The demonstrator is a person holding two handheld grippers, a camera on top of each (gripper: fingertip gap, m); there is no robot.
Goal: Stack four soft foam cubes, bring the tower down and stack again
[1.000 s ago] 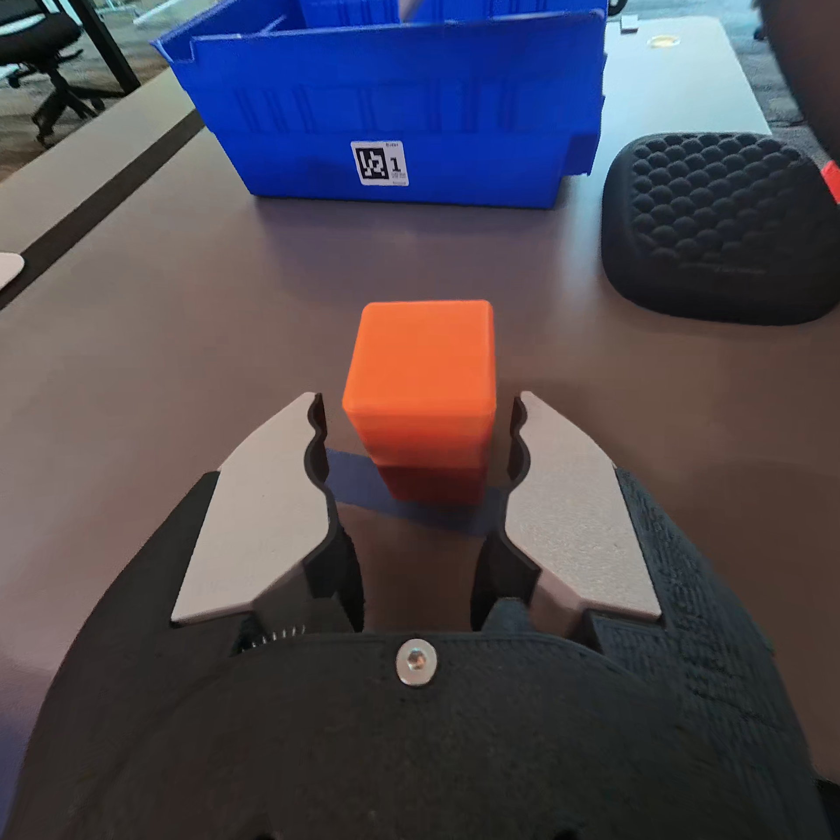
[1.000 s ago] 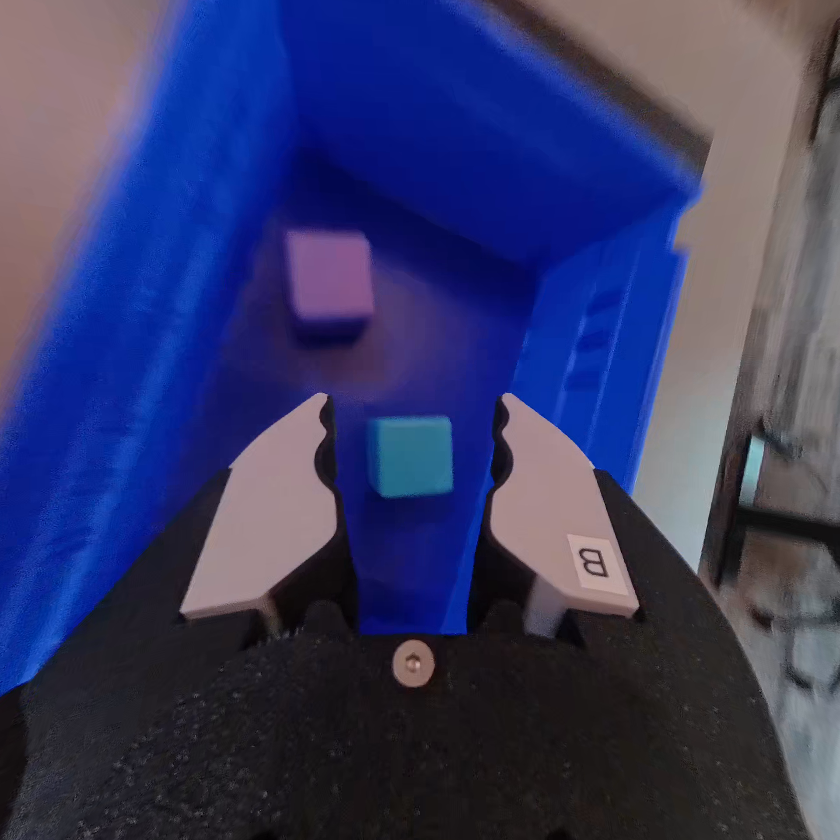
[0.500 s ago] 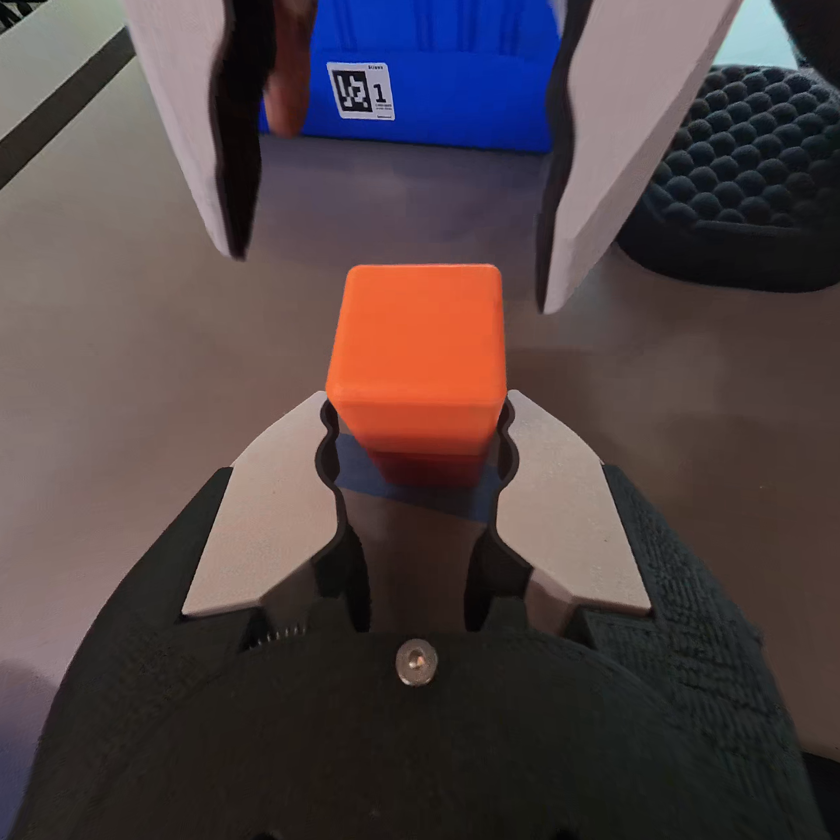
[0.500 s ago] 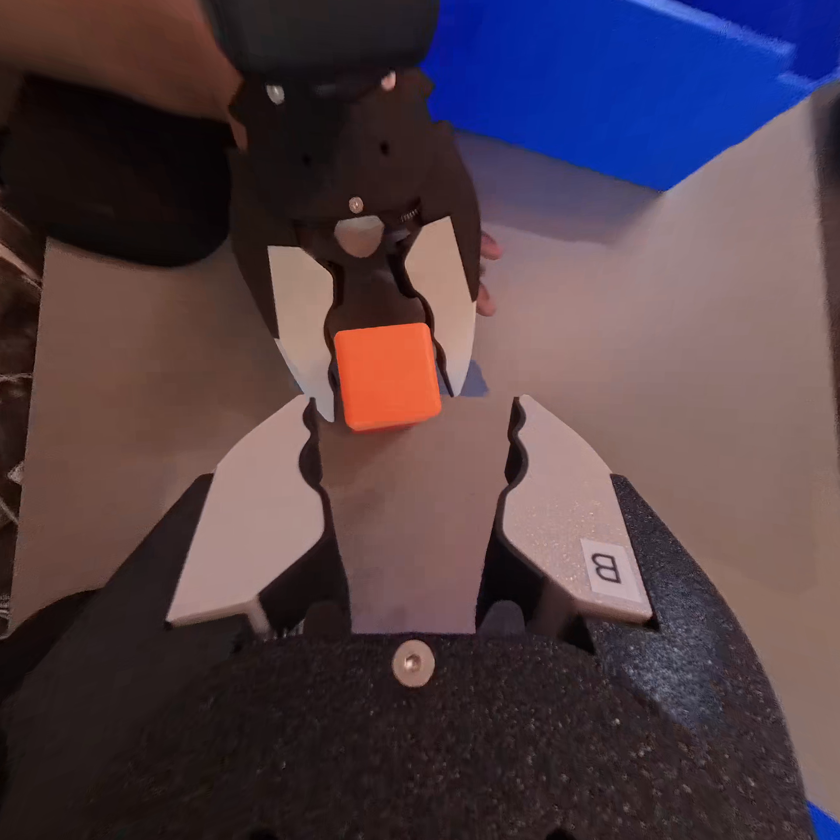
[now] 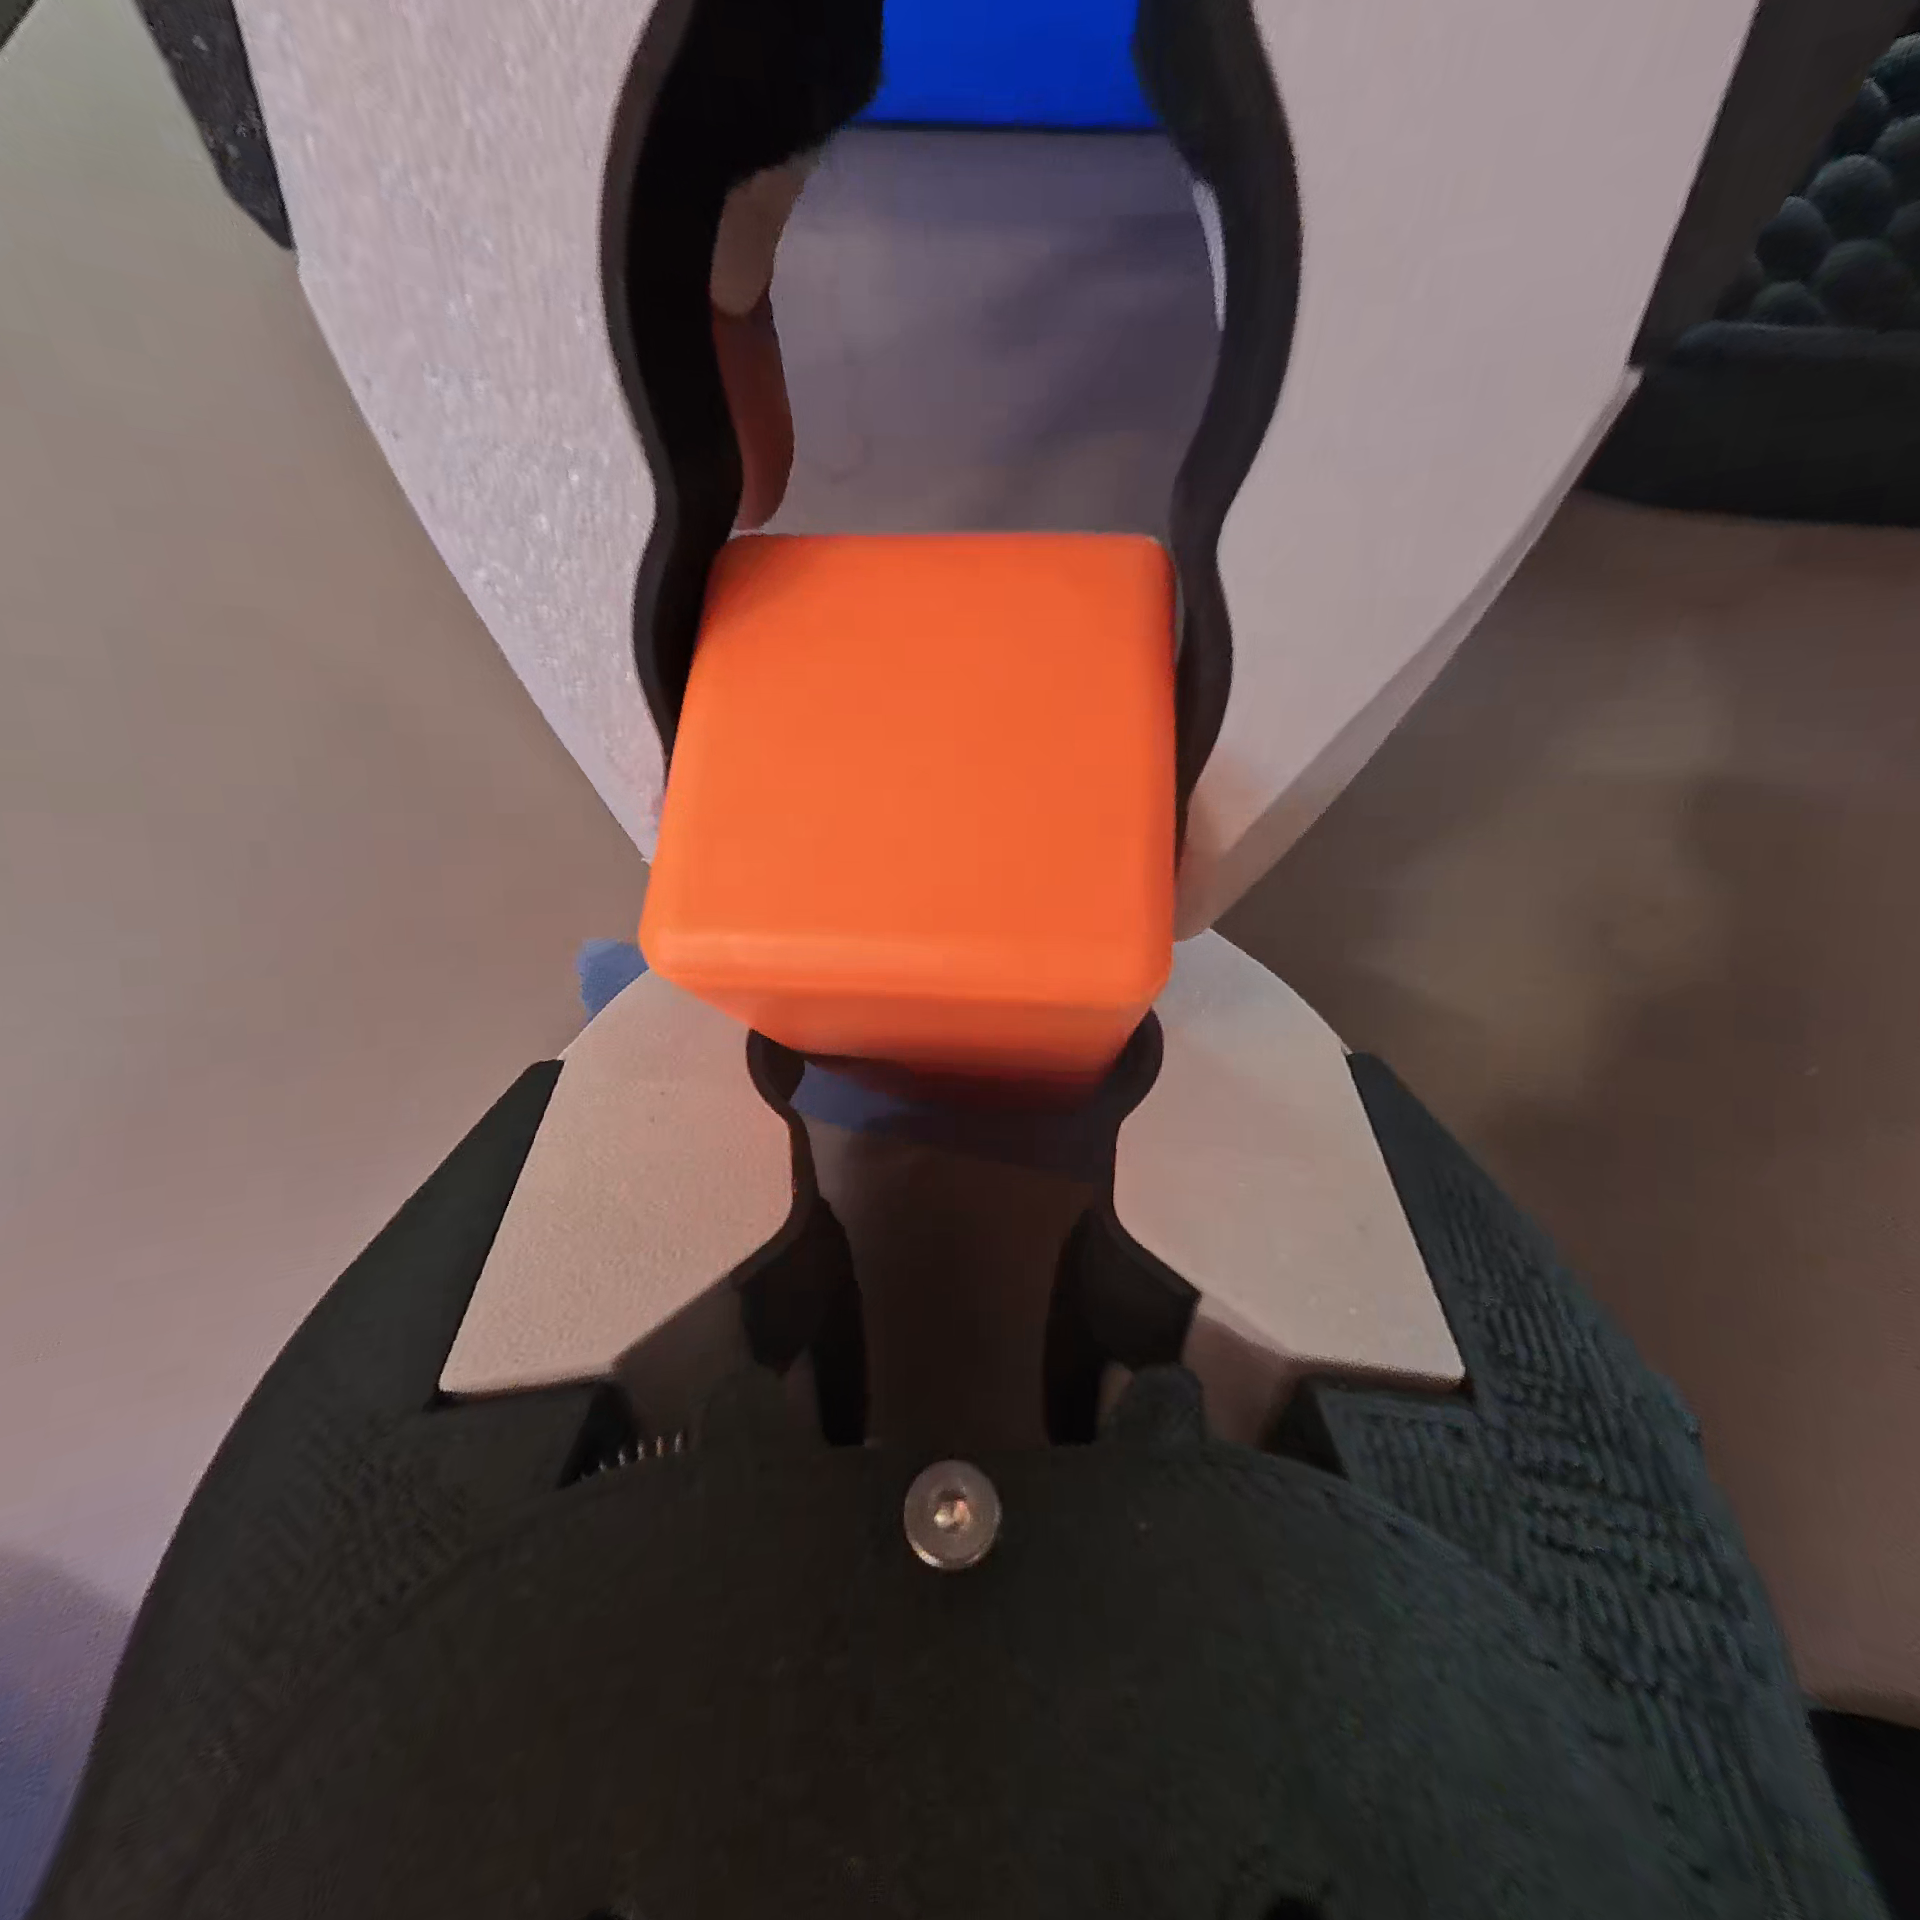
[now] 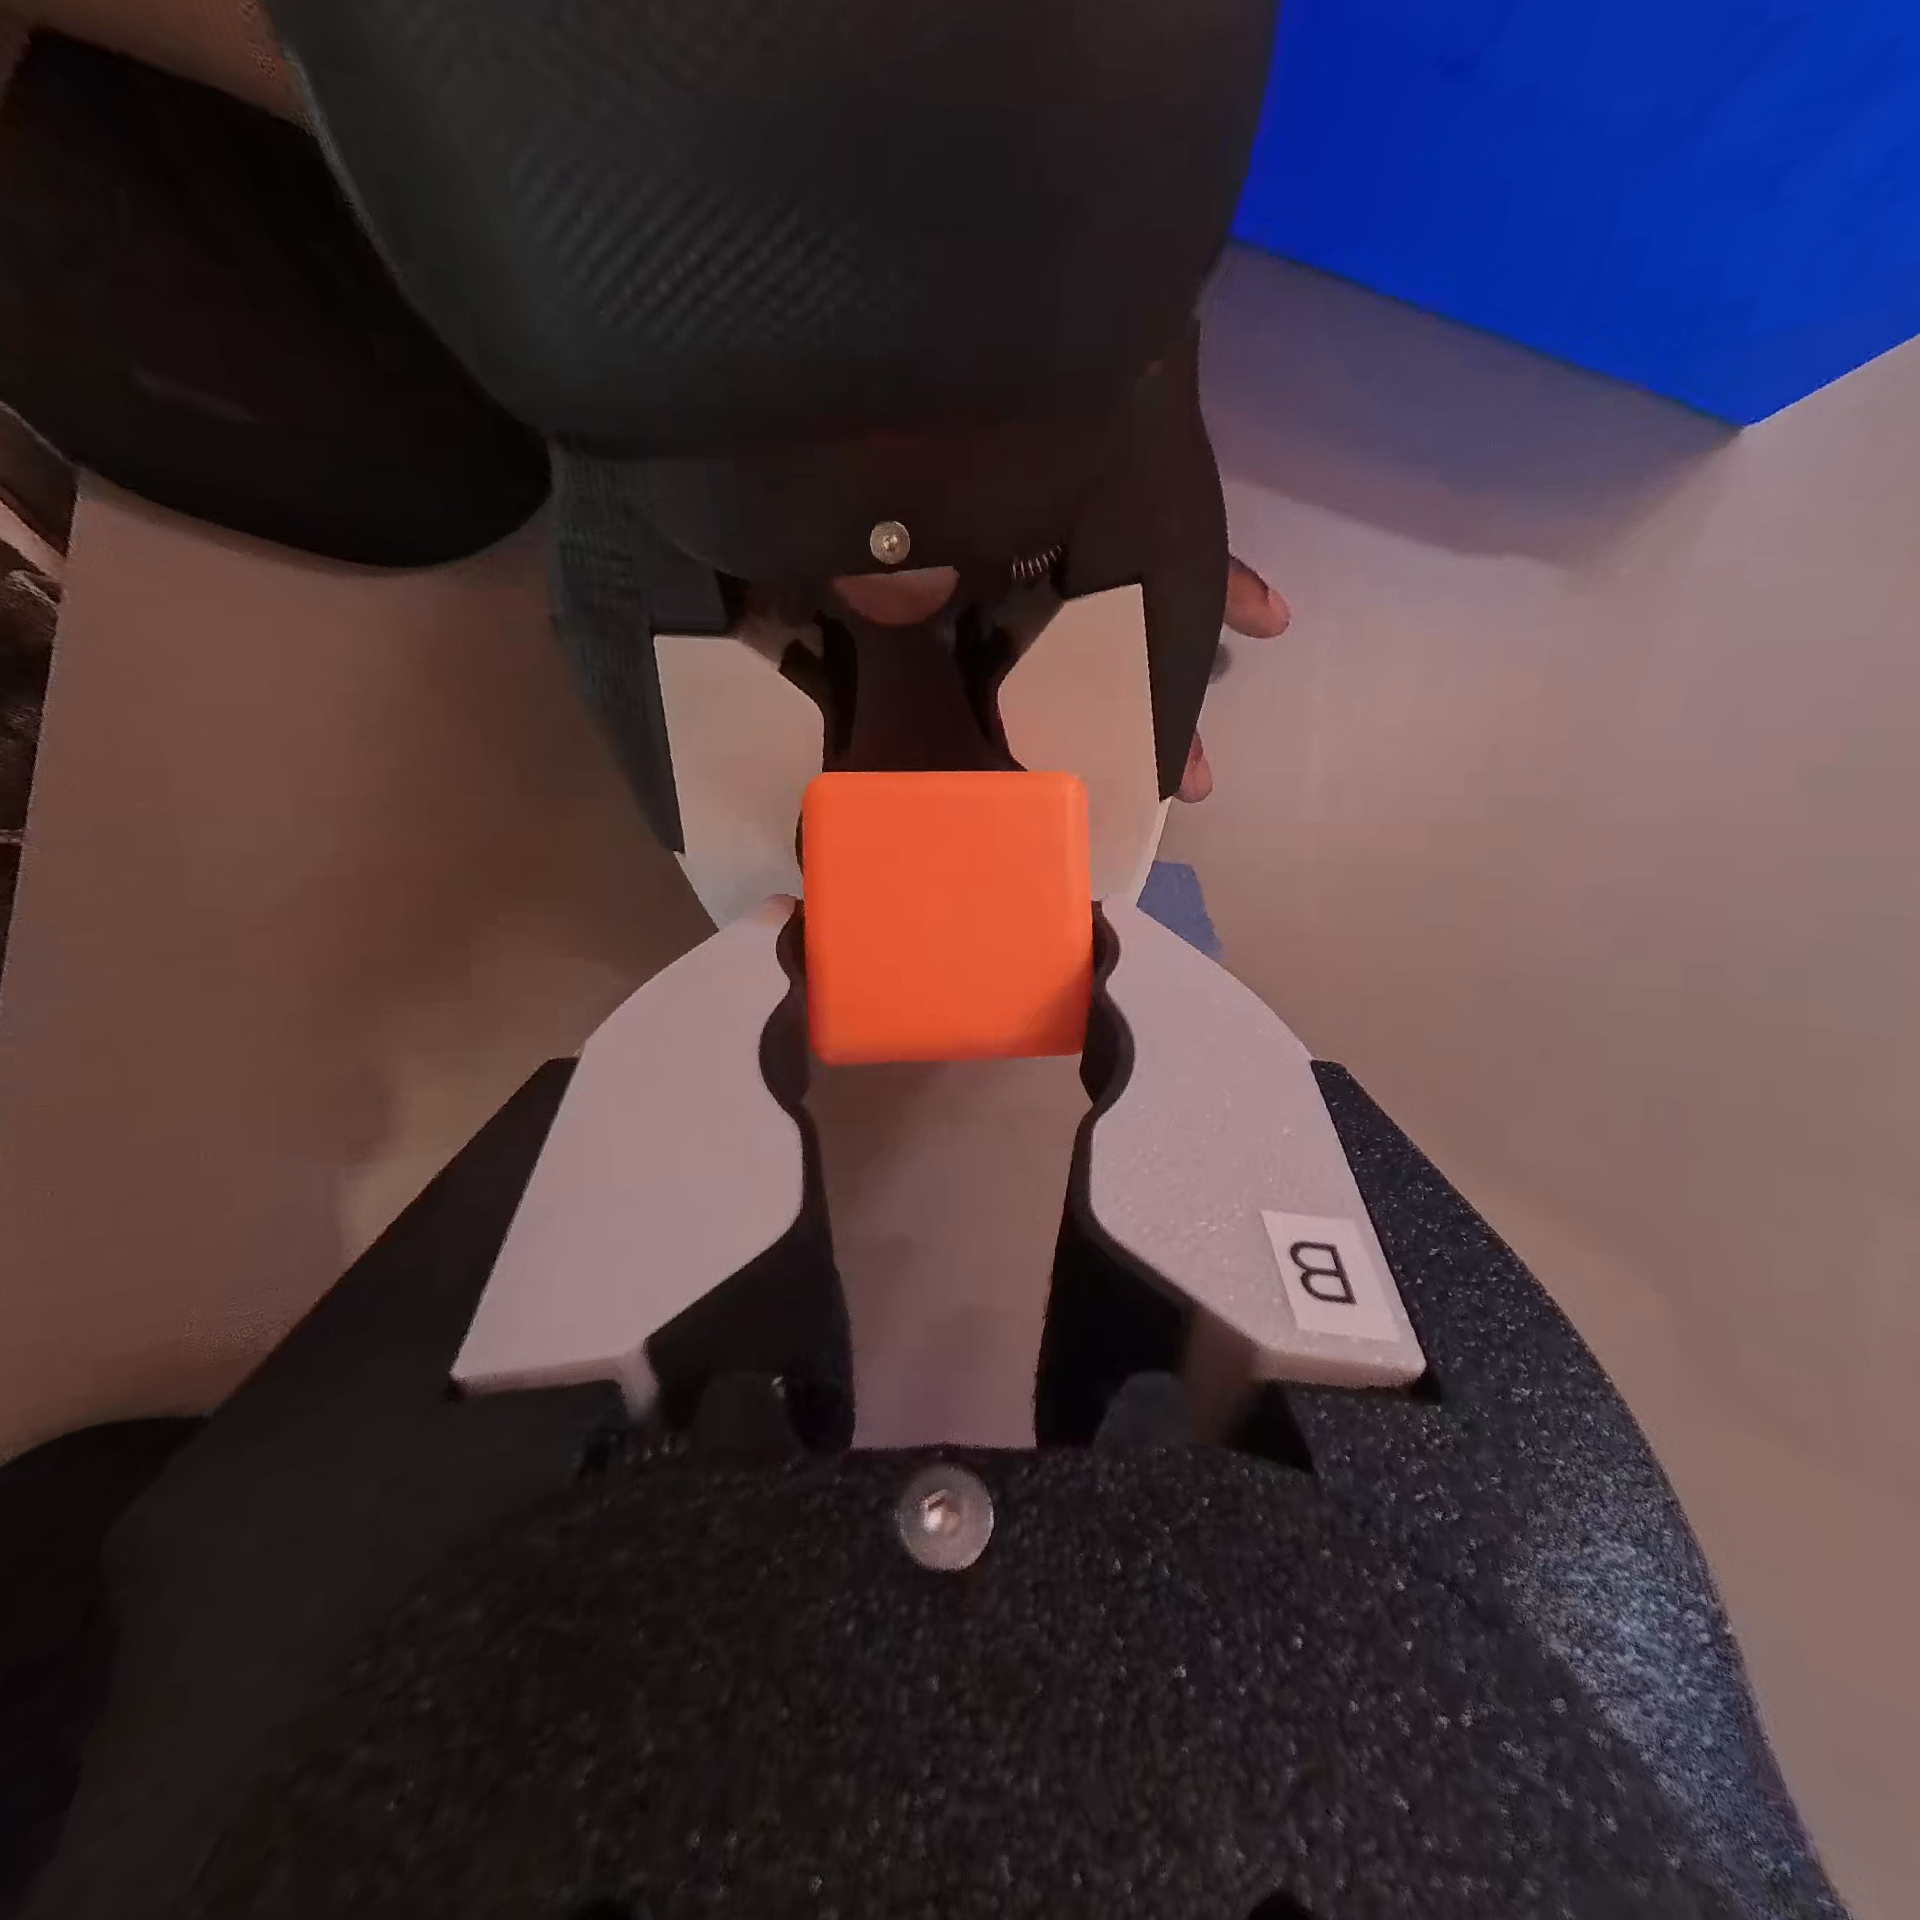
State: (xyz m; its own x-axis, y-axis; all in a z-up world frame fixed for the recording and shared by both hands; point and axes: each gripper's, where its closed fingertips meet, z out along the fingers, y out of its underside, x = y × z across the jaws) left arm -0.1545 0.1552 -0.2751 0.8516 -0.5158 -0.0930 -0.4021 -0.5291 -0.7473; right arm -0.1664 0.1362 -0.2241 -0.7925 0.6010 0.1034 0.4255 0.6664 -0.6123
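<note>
Right tongs (image 6: pixel 945 940) newly around orange cube (image 6: pixel 945 920)

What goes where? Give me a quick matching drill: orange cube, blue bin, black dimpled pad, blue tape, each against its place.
1. orange cube
2. blue bin
3. black dimpled pad
4. blue tape

a. right edge of the left wrist view
b. gripped by the right gripper
c. flat beneath the cube
d. top of the left wrist view, farthest off

Pairs: 1-b, 2-d, 3-a, 4-c
</note>
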